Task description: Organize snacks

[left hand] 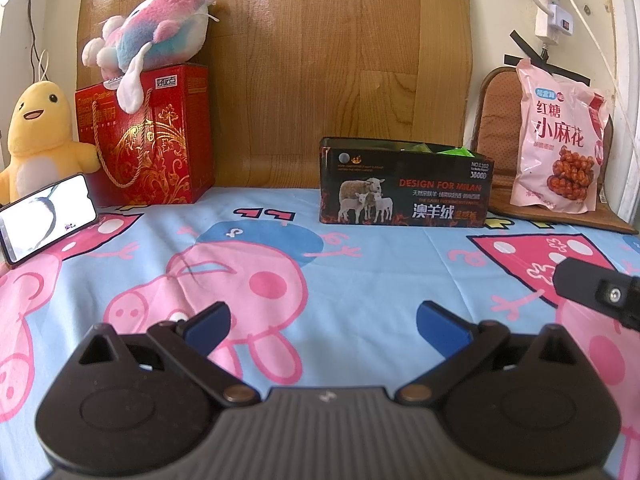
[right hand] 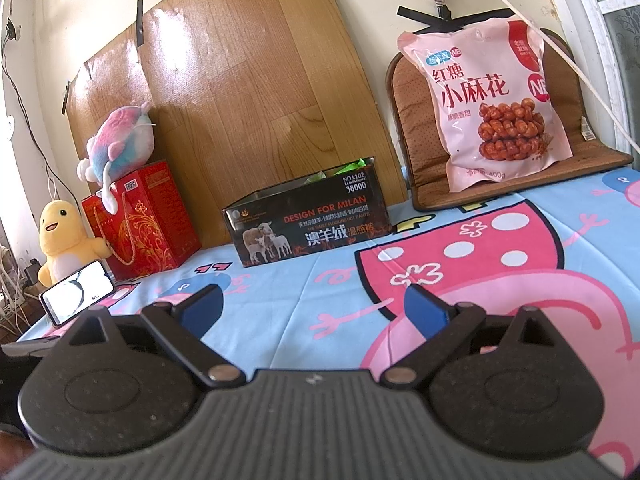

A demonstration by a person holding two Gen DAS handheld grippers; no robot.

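Note:
A black open-top box (left hand: pixel 404 184) with sheep pictures stands at the back of the cartoon bedsheet; green snack packets (left hand: pixel 454 151) show inside it. It also shows in the right wrist view (right hand: pixel 308 224), with the green packets (right hand: pixel 352 166). A pink snack bag (left hand: pixel 560 140) leans on a brown cushion at the right, also in the right wrist view (right hand: pixel 492 104). My left gripper (left hand: pixel 322 330) is open and empty above the sheet, well short of the box. My right gripper (right hand: pixel 312 312) is open and empty; part of it shows in the left wrist view (left hand: pixel 600 292).
A red gift box (left hand: pixel 148 140) with a pink-blue plush (left hand: pixel 152 36) on top stands at the back left. A yellow plush (left hand: pixel 38 136) and a lit phone (left hand: pixel 46 216) are at the far left. A brown cushion (right hand: pixel 416 128) and wooden board (left hand: pixel 320 60) line the wall.

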